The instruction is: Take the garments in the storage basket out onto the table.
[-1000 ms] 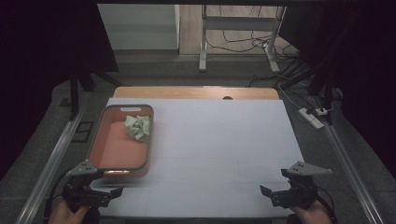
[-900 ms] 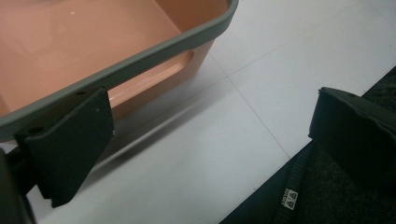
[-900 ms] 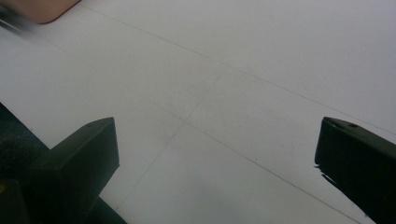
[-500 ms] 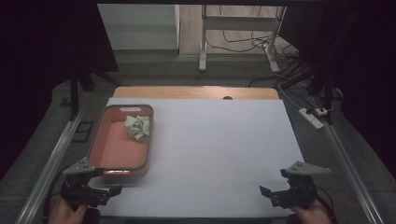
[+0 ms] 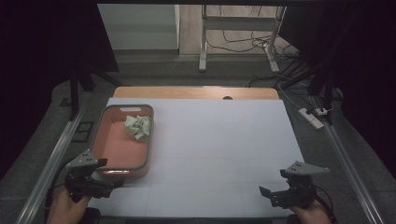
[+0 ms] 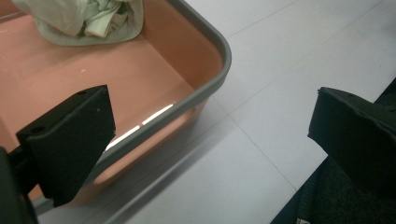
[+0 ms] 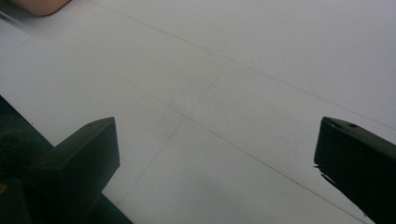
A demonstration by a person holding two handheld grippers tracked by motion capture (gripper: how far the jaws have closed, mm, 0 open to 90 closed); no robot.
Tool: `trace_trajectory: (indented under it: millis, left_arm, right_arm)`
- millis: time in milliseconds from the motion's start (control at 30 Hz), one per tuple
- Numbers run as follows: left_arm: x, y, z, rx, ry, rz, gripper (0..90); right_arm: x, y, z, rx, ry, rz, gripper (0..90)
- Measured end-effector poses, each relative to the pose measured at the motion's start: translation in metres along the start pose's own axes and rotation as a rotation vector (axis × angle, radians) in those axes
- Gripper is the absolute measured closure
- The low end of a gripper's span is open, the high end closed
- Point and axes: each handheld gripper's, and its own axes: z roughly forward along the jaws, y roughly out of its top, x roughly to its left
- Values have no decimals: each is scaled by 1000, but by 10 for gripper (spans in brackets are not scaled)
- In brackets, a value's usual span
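Your left gripper (image 6: 210,135) has its jaws spread wide with nothing between them; one jaw hangs over the near corner of the tray (image 6: 219,51), the other out past the table's front edge. From above, that gripper (image 5: 112,183) sits at the tray's (image 5: 148,135) near end, close to its rim; whether it touches I can't tell. The tray is salmon-pink inside with a grey rim, and it lies on the left side of the white table (image 5: 224,140). A crumpled pale green cloth (image 5: 138,126) rests in its far right corner (image 6: 88,18).

Your right gripper (image 7: 217,154) also has its jaws wide apart and empty, above bare table. From above it (image 5: 268,195) sits at the front right edge, well apart from the tray.
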Motion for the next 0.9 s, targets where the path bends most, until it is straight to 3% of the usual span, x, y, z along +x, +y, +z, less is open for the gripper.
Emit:
trace_trajectory:
  millis: [167,300,467,900]
  left_arm:
    - [2,4,5,5,4,0,10]
    - [6,9,7,-17,14,3,7]
    - [11,14,12,-15,12,-20,3]
    - [24,34,32,34,30,-17,4]
  right_arm:
    - [0,0,0,3,-2,0,0]
    - [0,0,1,7,-2,4,0]
    - [0,0,1,11,-1,2,0]
    - [0,0,2,18,-1,-2,0]
